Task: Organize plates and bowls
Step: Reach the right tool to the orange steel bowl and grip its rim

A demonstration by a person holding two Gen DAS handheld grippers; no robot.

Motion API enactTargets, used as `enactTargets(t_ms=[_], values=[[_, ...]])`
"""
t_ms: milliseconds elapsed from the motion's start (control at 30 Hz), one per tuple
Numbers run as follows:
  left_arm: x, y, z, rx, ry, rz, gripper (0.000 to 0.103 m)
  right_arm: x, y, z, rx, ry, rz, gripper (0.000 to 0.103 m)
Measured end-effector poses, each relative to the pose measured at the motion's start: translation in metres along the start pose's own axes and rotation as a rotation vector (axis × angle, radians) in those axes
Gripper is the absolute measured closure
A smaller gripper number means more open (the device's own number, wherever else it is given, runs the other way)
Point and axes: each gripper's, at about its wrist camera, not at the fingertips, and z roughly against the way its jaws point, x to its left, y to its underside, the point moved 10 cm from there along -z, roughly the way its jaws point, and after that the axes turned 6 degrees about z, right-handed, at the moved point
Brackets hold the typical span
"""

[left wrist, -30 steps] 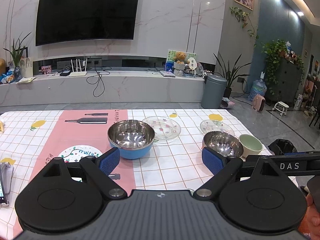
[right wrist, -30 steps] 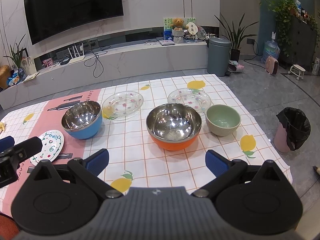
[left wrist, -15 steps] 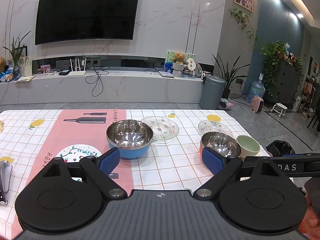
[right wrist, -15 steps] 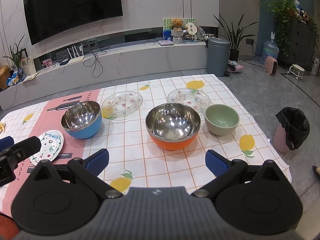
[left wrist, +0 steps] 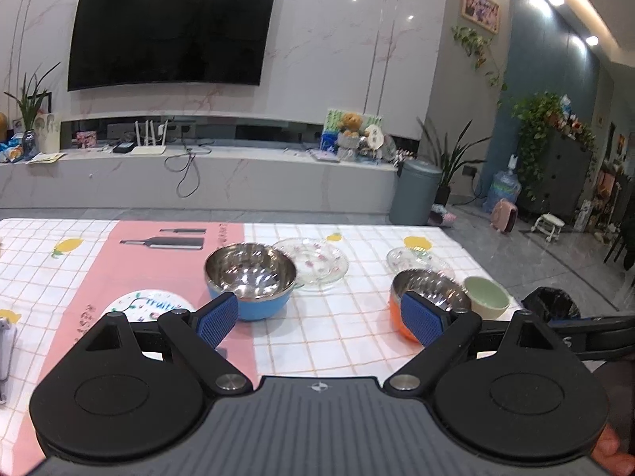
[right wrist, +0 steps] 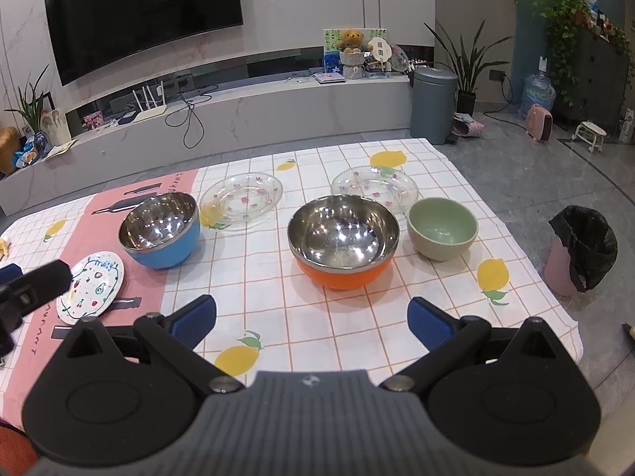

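A table (right wrist: 357, 329) under a checked lemon-print cloth with a pink panel is carrying all the dishes. The orange bowl (right wrist: 342, 238), steel-lined and holding nothing, is sitting near the middle, with the blue bowl (right wrist: 160, 230), also steel-lined and holding nothing, well apart to its left on the pink panel. Two clear flowered glass plates are lying behind them: the left glass plate (right wrist: 241, 197) just beside the blue bowl, the right glass plate (right wrist: 375, 187) just behind the orange bowl. The green bowl (right wrist: 441, 232), nothing in it, is standing just right of the orange one. A small fruit-print plate (right wrist: 92, 286) is lying in front of the blue bowl. The left gripper (left wrist: 319, 319) and right gripper (right wrist: 311, 319) are both hovering over the near edge, jaws spread wide, gripping nothing.
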Motion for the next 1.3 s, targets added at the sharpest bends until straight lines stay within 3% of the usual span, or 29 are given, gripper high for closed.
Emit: enactTargets(t_ms=[167, 267, 367, 467, 633, 867, 1067, 1300], values=[[-0.014, 0.003, -0.012, -0.004, 0.06, 0.025, 0.0, -0.012, 0.0, -0.007, -0.036, 0.011, -0.014, 0.003], [-0.027, 0.007, -0.024, 0.018, 0.07, -0.022, 0.016, -0.022, -0.001, -0.011, -0.068, 0.019, -0.028, 0.003], [-0.037, 0.008, -0.038, 0.029, 0.036, -0.06, 0.021, -0.031, -0.001, -0.019, -0.065, 0.053, -0.015, 0.003], [-0.047, 0.01, -0.055, 0.094, 0.097, -0.022, 0.028, -0.042, -0.001, -0.031, -0.033, 0.053, -0.029, 0.017], [-0.06, 0.001, -0.087, 0.158, 0.19, 0.05, 0.028, -0.06, -0.006, -0.054, 0.01, 0.049, -0.086, 0.022], [-0.075, 0.002, -0.142, 0.252, 0.18, 0.034, 0.028, -0.082, -0.025, -0.095, 0.072, 0.005, -0.223, 0.024], [-0.071, 0.014, -0.186, 0.375, 0.179, 0.143, 0.029, -0.096, -0.033, -0.129, 0.112, -0.02, -0.329, 0.024], [-0.067, 0.026, -0.219, 0.444, 0.173, 0.207, 0.029, -0.1, -0.031, -0.162, 0.172, -0.022, -0.39, 0.029]])
